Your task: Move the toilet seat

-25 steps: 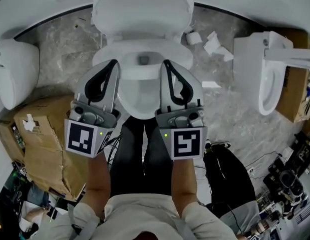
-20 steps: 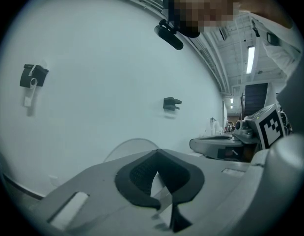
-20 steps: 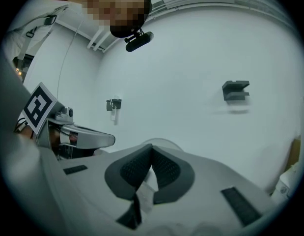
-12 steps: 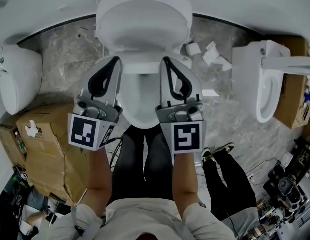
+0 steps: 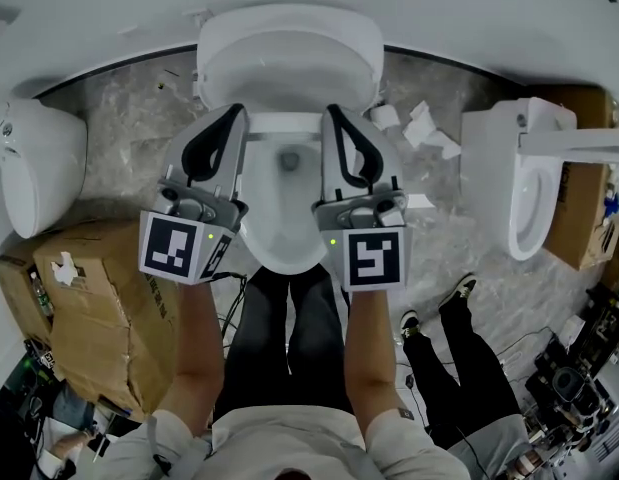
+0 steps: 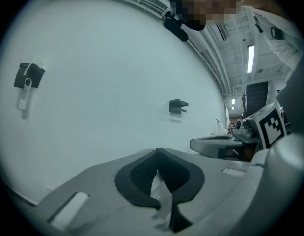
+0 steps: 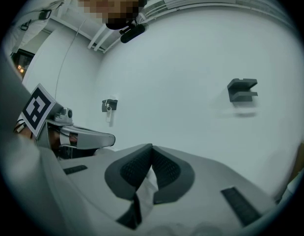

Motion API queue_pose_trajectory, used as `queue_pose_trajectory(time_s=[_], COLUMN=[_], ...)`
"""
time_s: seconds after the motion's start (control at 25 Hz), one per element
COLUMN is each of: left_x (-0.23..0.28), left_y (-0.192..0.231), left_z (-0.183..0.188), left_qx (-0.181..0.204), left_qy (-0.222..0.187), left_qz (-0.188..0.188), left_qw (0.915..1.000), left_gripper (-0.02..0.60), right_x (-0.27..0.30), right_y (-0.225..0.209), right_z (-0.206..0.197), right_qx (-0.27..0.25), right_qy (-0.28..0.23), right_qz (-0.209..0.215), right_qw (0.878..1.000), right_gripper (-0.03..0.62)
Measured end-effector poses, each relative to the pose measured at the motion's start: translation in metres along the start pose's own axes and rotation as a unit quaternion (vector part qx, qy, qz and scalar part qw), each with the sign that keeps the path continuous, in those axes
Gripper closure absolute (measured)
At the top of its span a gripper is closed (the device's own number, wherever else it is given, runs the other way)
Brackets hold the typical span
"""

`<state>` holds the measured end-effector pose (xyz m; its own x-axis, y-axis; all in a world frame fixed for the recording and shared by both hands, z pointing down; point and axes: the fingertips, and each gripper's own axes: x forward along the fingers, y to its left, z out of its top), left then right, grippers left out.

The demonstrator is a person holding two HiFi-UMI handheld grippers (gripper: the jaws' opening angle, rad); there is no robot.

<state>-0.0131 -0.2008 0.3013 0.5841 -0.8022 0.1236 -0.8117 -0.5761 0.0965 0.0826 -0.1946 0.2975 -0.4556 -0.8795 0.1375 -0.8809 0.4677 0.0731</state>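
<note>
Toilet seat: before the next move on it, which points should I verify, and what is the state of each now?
1. Left gripper empty: ok, jaws together on nothing.
2. Right gripper empty: ok, jaws together on nothing.
3. Jaws open for a grip: not ok, both shut.
4. Lid raised off the bowl: ok.
5. Seat up or down: cannot tell, the grippers cover the bowl's sides.
6. Paper scraps clear of the bowl: ok, on the floor.

We read no txt, brand or no. anywhere; only b/w square codes w/o letters on 1 cube (image 5: 177,249) of the left gripper (image 5: 232,113) & 1 cube (image 5: 375,259) of the right gripper (image 5: 335,113).
</note>
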Motion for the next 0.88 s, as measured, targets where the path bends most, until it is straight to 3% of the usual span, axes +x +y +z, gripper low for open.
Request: queue_pose_trajectory(time_s=[0.88], left_x=[0.056], left_y=[0.038], left_z=[0.001], left_qx=[0.026], left_qy=[-0.003], left_qz=[-0.004], left_qw=[0.9997], left_gripper=[0.586], right_x=[0.064], right_y=[-0.031], right_z=[-0.006], right_qx=[-0.006], right_qy=[0.007], right_qz=[0.003], right_qw=[1.0], right_gripper=[0.595])
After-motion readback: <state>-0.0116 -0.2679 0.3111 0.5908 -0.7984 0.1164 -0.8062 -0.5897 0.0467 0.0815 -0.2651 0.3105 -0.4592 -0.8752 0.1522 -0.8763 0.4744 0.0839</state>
